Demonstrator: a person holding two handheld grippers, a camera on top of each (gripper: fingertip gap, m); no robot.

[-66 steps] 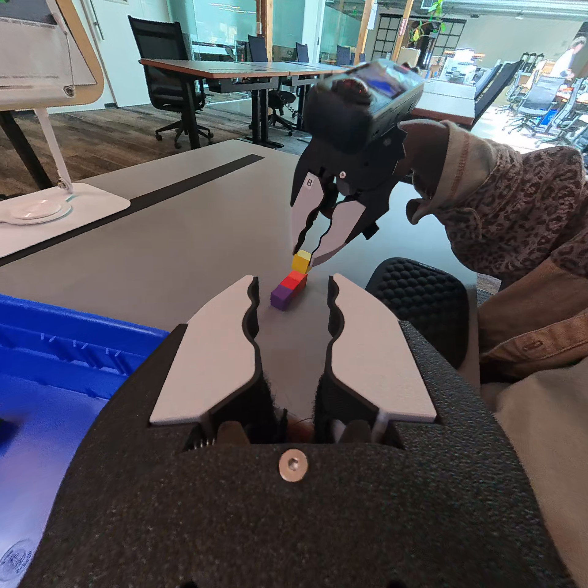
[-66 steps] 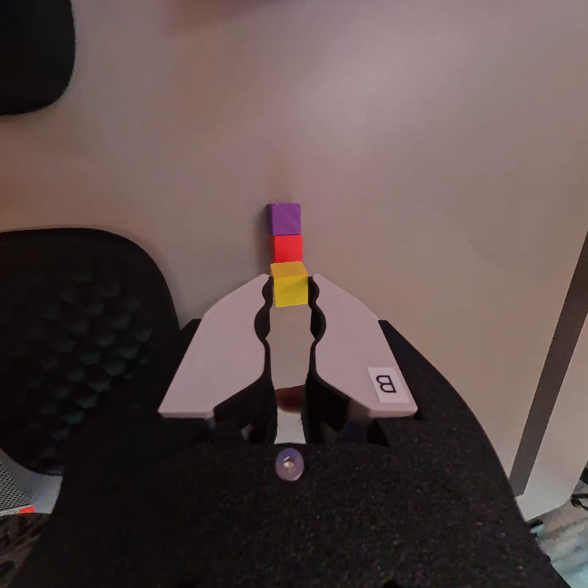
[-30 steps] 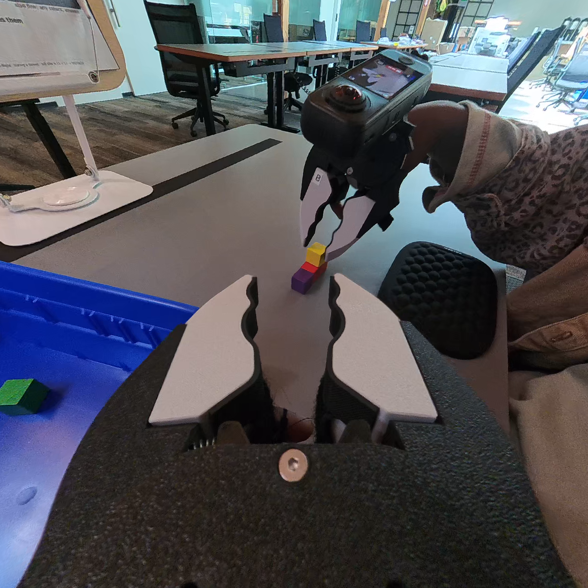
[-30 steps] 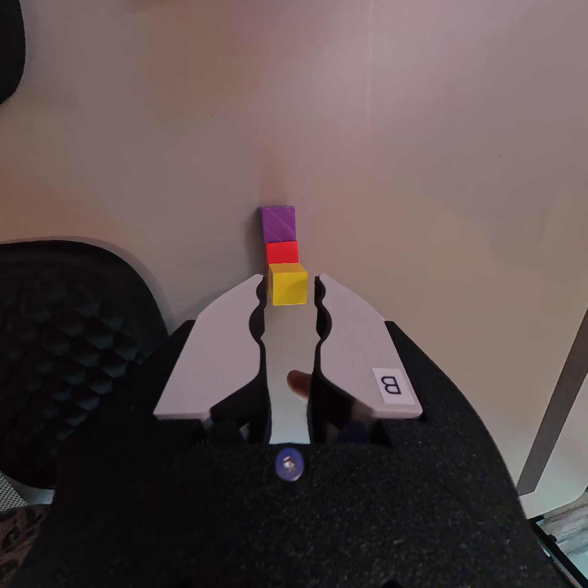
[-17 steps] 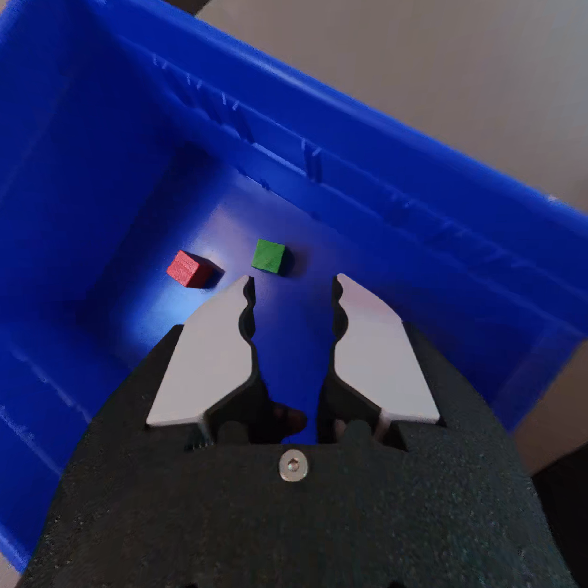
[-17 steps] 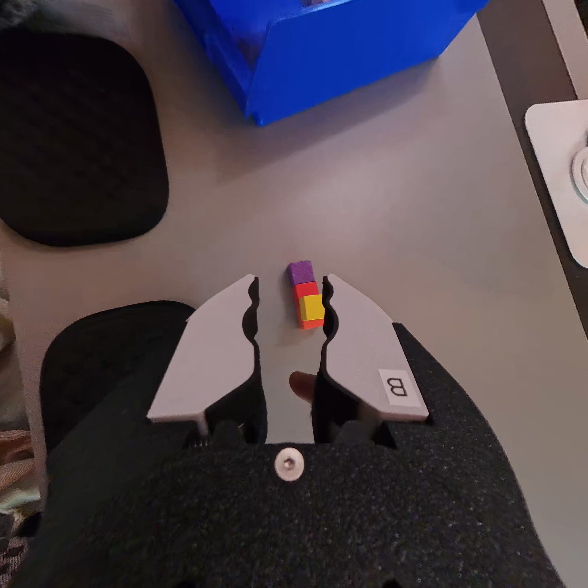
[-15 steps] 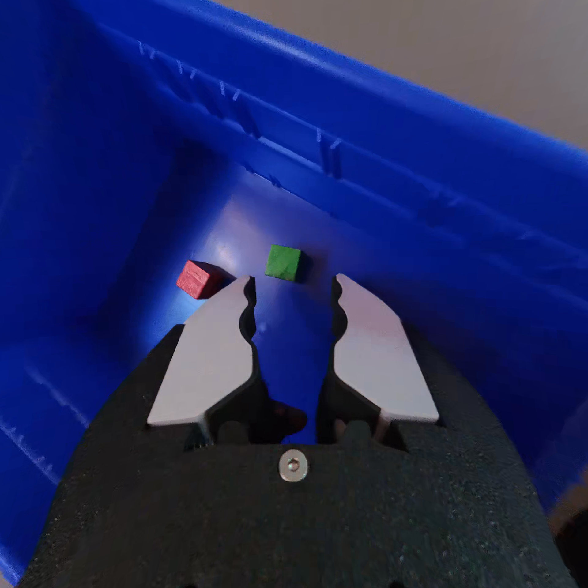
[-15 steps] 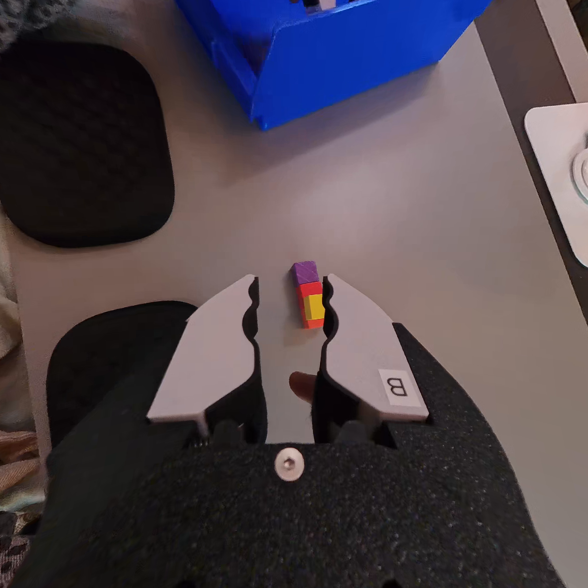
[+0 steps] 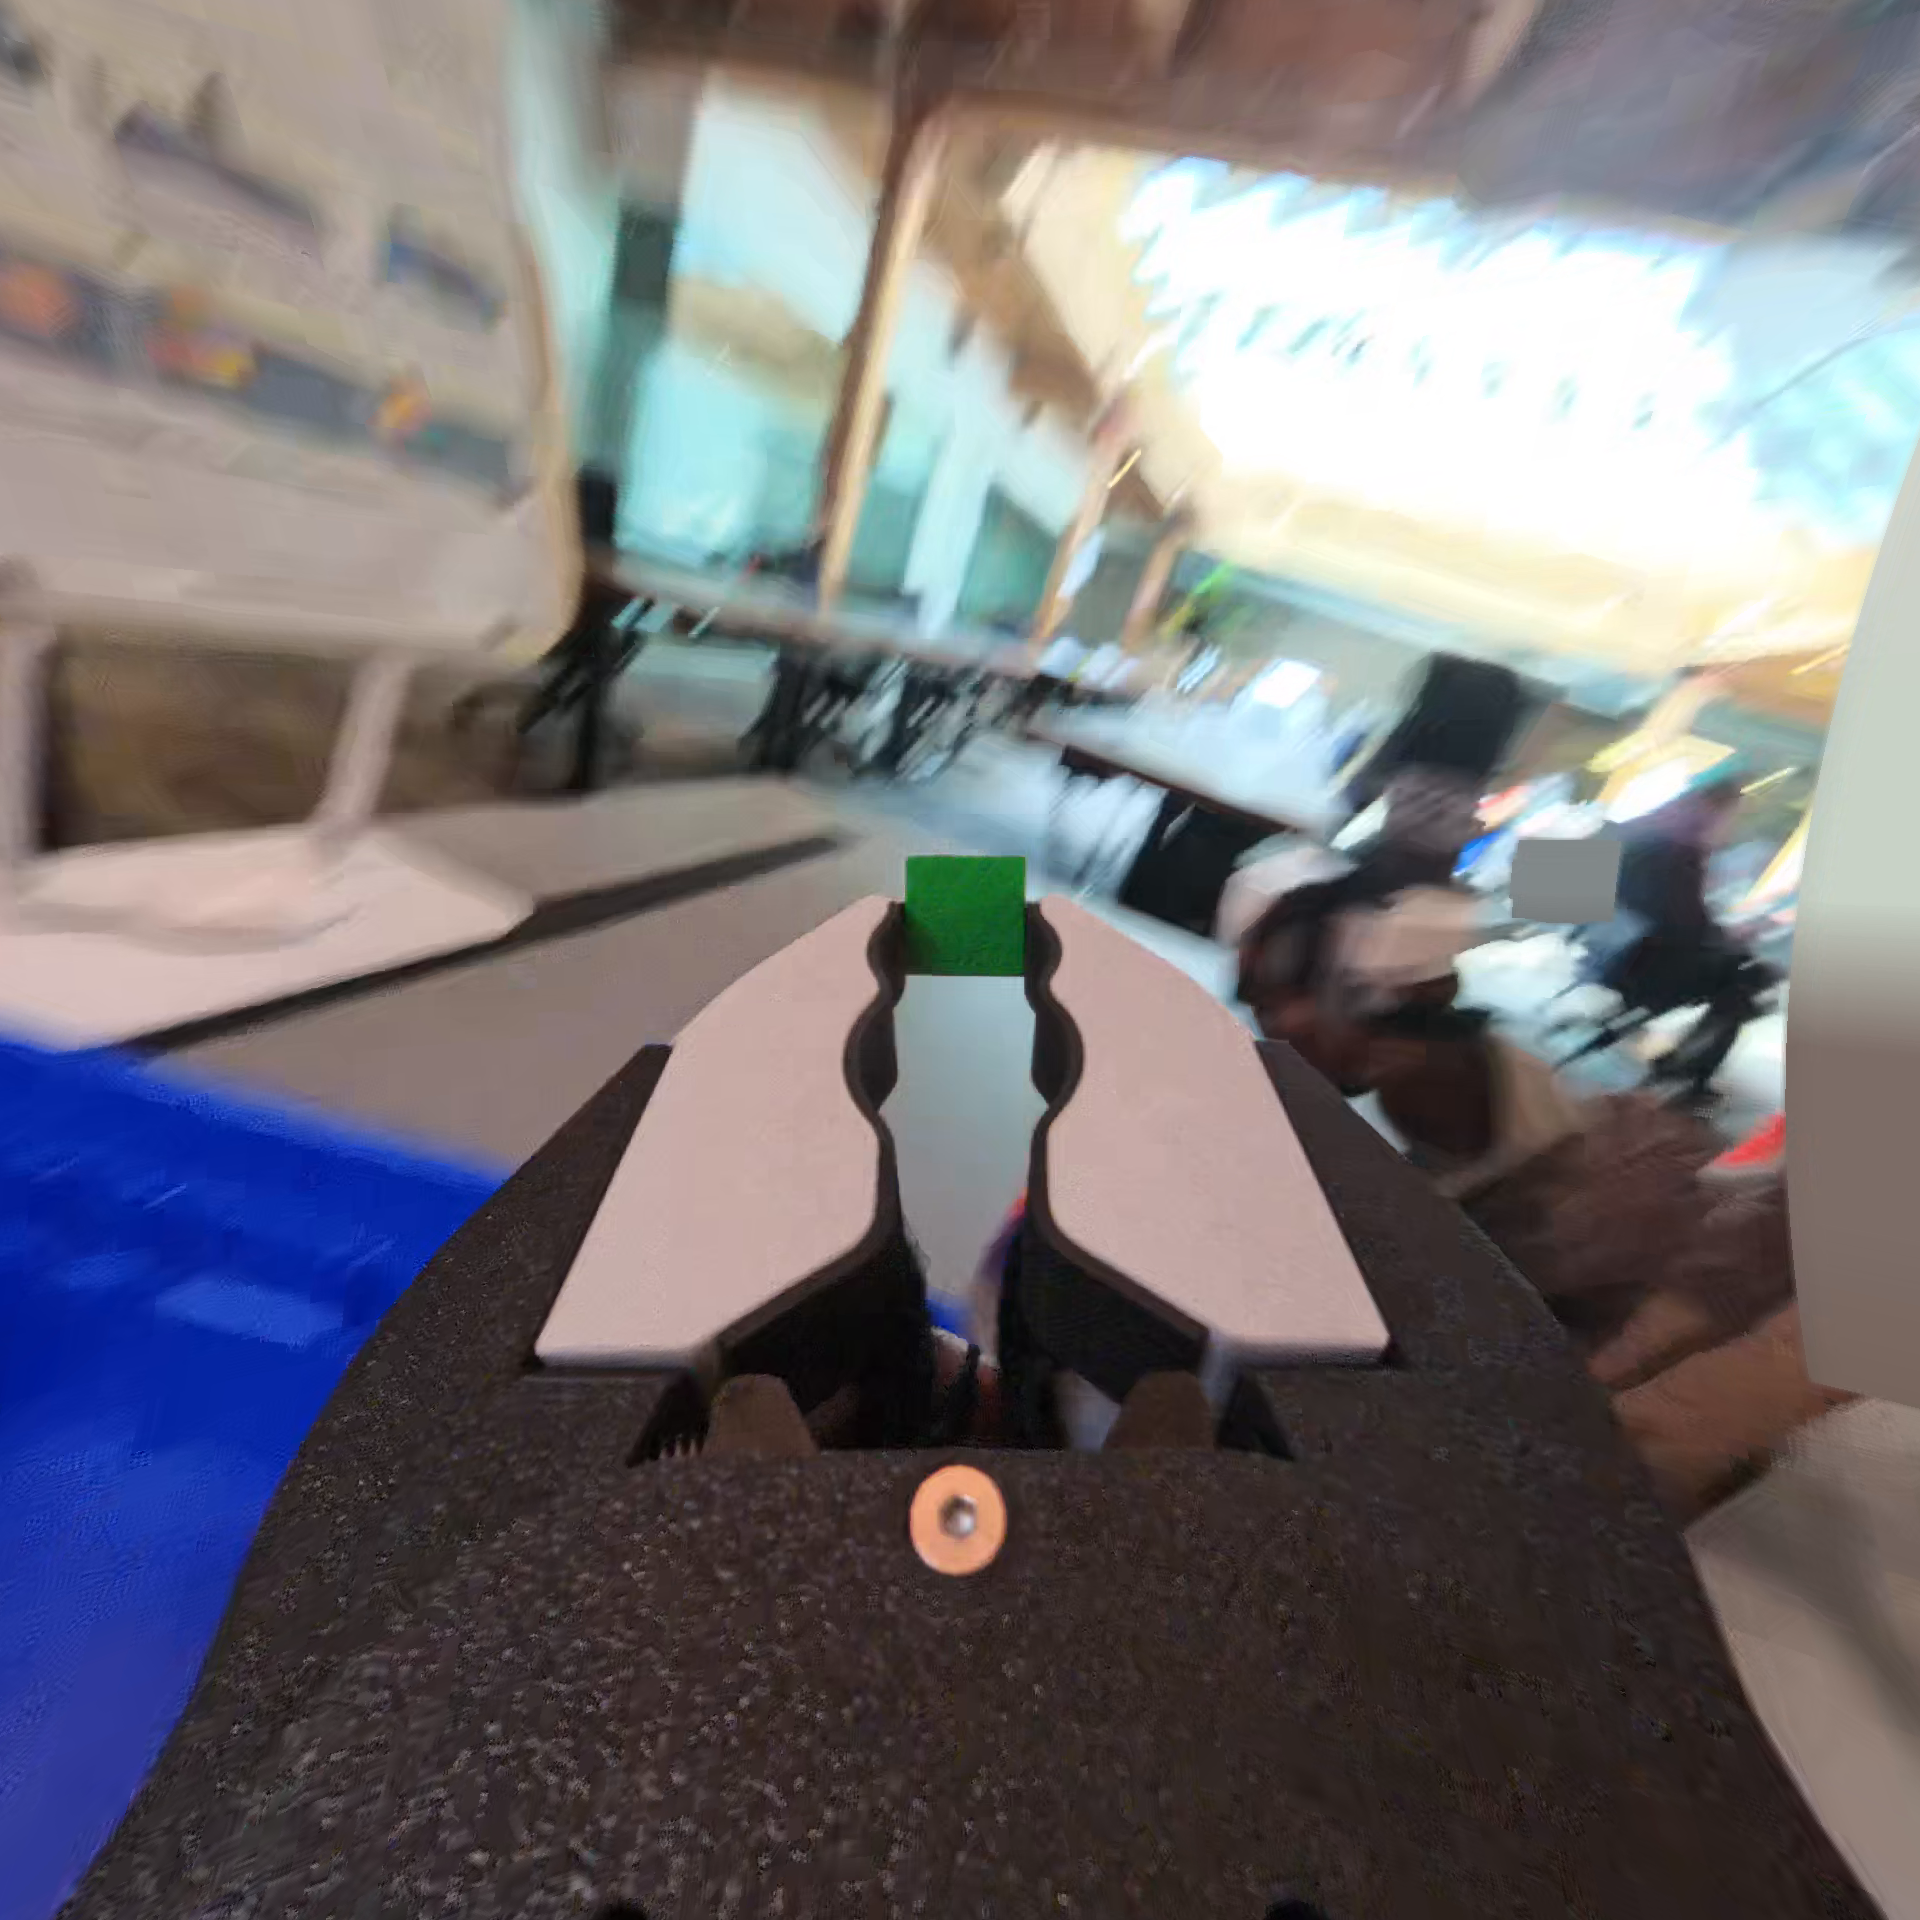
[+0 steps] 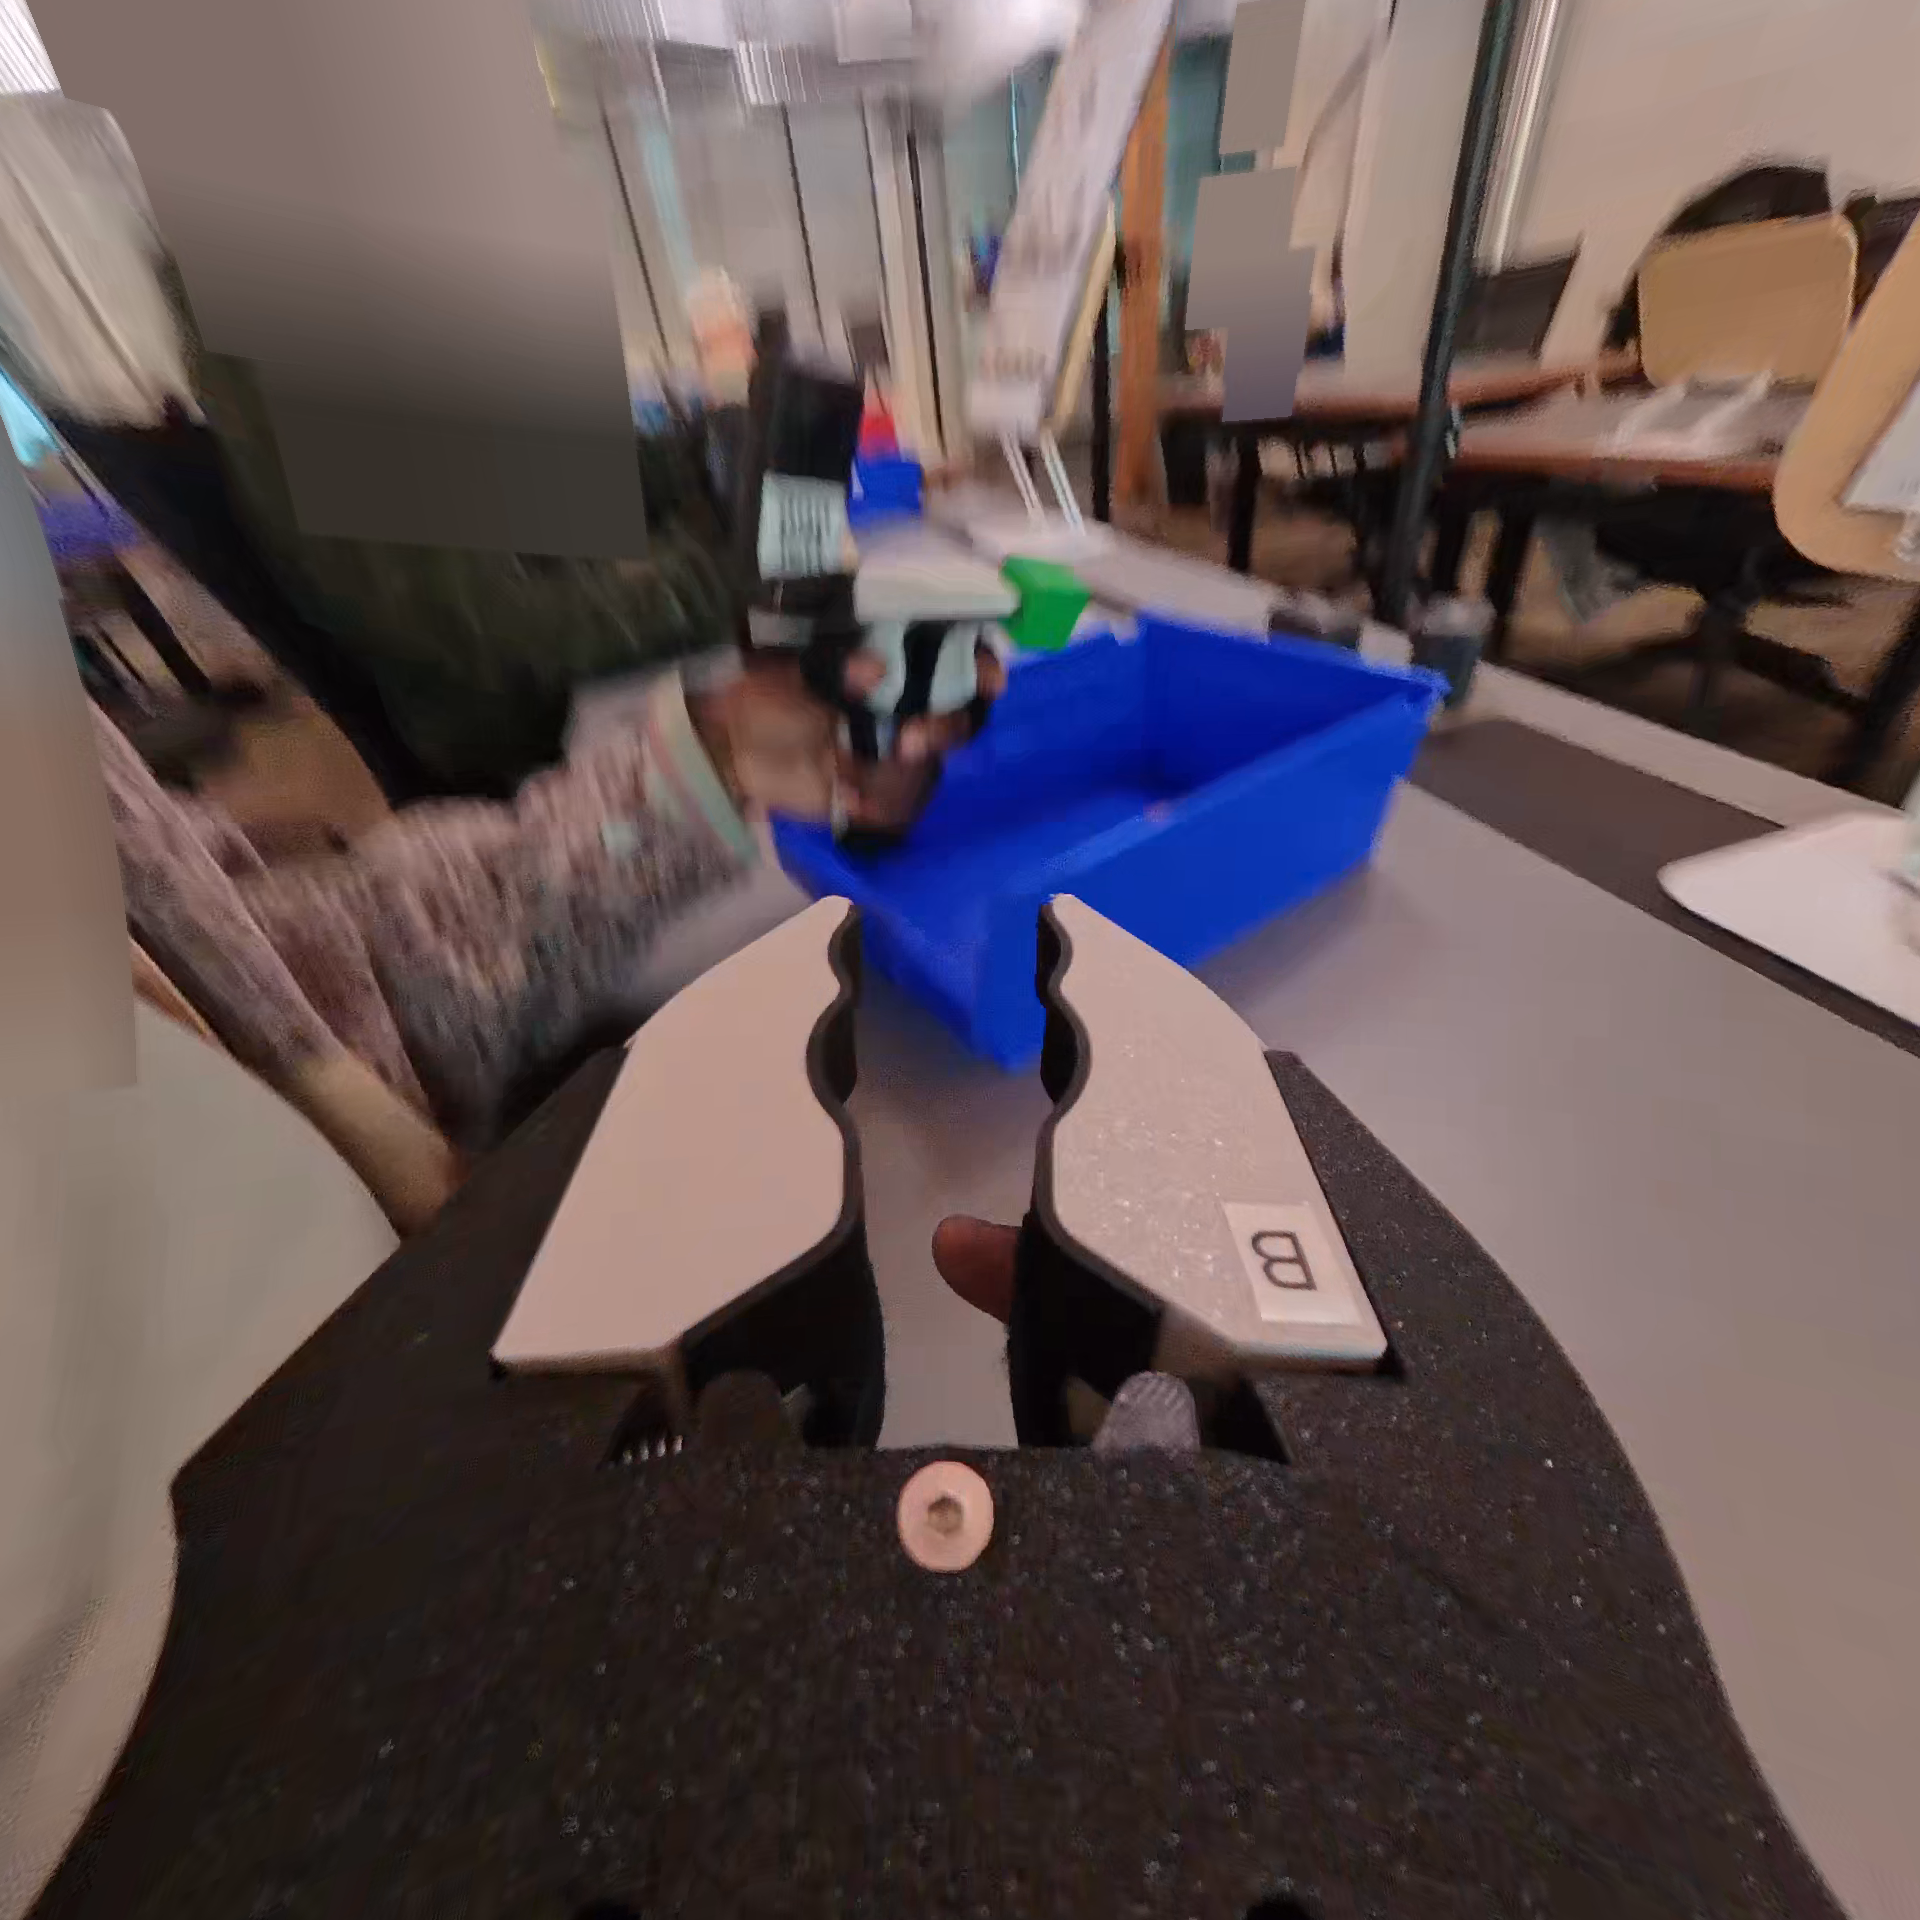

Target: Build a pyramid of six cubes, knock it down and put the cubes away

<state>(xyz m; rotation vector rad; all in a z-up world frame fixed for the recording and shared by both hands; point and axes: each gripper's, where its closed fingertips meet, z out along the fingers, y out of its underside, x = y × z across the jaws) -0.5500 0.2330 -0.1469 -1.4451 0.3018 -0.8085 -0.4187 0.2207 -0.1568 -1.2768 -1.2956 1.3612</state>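
My left gripper [image 9: 964,920] is shut on a small green cube [image 9: 964,914], pinched between the fingertips and held in the air above the blue bin [image 9: 156,1299]. The right wrist view shows it too, blurred, with the green cube [image 10: 1044,601] at its tip over the blue bin [image 10: 1122,831]. My right gripper [image 10: 945,930] is open and empty, raised above the grey table [image 10: 1507,1143] and pointing toward the bin. The purple, red and yellow cubes are out of view.
A white stand base [image 10: 1797,914] lies at the table's right, beyond a dark strip [image 10: 1579,790]. A person's patterned sleeve [image 10: 416,914] reaches in from the left. Office tables and chairs stand blurred behind. A white stand base [image 9: 239,914] also shows at left. There is about 15 centimetres between the tips of the two grippers.
My left gripper closed on the green cube in the bin and lifted it out, swinging up fast. My right gripper rose away from the stacked cubes and tilted up toward the bin.
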